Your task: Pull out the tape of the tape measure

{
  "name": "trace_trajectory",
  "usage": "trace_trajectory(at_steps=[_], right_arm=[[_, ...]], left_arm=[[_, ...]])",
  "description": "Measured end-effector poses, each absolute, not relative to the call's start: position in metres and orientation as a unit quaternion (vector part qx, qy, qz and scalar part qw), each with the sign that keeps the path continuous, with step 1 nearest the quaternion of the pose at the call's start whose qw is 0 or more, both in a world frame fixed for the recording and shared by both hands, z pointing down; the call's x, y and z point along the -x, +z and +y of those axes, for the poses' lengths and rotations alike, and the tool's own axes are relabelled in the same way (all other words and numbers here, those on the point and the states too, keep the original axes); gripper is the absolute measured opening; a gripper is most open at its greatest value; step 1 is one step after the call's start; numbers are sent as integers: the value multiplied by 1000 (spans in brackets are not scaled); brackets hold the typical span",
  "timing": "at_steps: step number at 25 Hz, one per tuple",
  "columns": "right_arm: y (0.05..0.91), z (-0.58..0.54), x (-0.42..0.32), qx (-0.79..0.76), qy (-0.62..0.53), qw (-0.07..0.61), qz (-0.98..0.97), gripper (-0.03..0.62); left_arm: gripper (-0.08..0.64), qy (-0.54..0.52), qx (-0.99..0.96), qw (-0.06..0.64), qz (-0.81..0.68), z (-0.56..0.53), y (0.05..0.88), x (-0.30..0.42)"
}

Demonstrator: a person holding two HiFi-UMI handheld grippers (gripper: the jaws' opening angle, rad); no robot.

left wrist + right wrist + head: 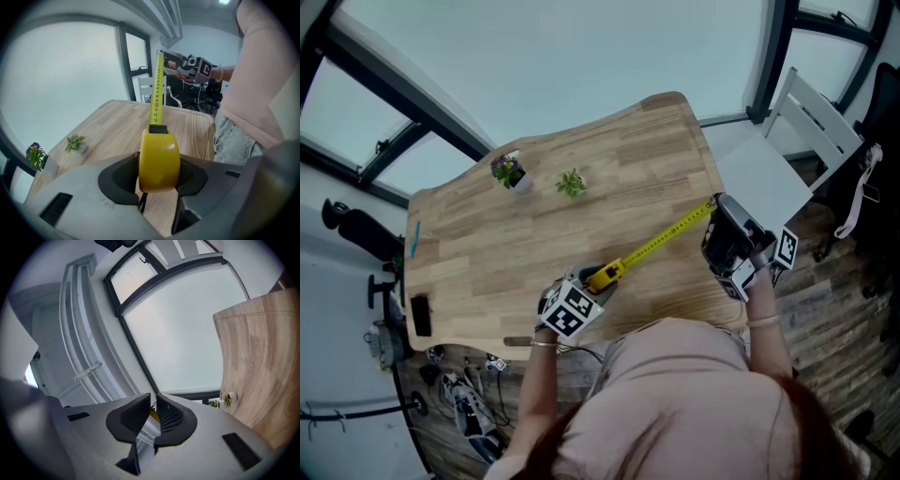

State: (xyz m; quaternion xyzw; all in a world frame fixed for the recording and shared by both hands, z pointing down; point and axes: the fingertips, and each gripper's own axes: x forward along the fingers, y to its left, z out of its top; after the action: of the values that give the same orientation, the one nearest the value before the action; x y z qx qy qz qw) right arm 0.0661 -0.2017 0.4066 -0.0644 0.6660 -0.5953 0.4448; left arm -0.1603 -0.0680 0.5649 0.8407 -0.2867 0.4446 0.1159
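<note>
Head view, clock face laid on the tabletop with 12 o'clock away from the person. The left tool sits at the 6 o'clock edge. Its jaws stand wide and press on the two flat sides of the yellow tape measure case, which is held just above the wood. From the mouth of the case the tape blade runs straight toward 2 o'clock and is clear of the tabletop along its length. The right tool, at about 4 o'clock on the tabletop's edge, has its jaws nearly together. A sliver of yellow between the ribbed pads marks the blade's end pinched there. Two small potted plants stand well apart from the work, toward 11 o'clock.

Step in hand, as judged: the pull itself is partly done, with a fair length of blade drawn out and taut between the tools.

Next move, as judged: draw the right tool farther out toward 2 o'clock along the blade's own line while the left tool holds the case fixed. A sideways pull could kink the blade or slip the end from the pads.
</note>
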Motion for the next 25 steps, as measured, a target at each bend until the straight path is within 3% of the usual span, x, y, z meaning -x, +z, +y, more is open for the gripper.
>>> trace_trajectory(at_steps=[25], right_arm=[[427, -189, -4, 34, -644, 386, 660, 26]], left_arm=[[170, 421, -856, 141, -265, -83, 548, 115]])
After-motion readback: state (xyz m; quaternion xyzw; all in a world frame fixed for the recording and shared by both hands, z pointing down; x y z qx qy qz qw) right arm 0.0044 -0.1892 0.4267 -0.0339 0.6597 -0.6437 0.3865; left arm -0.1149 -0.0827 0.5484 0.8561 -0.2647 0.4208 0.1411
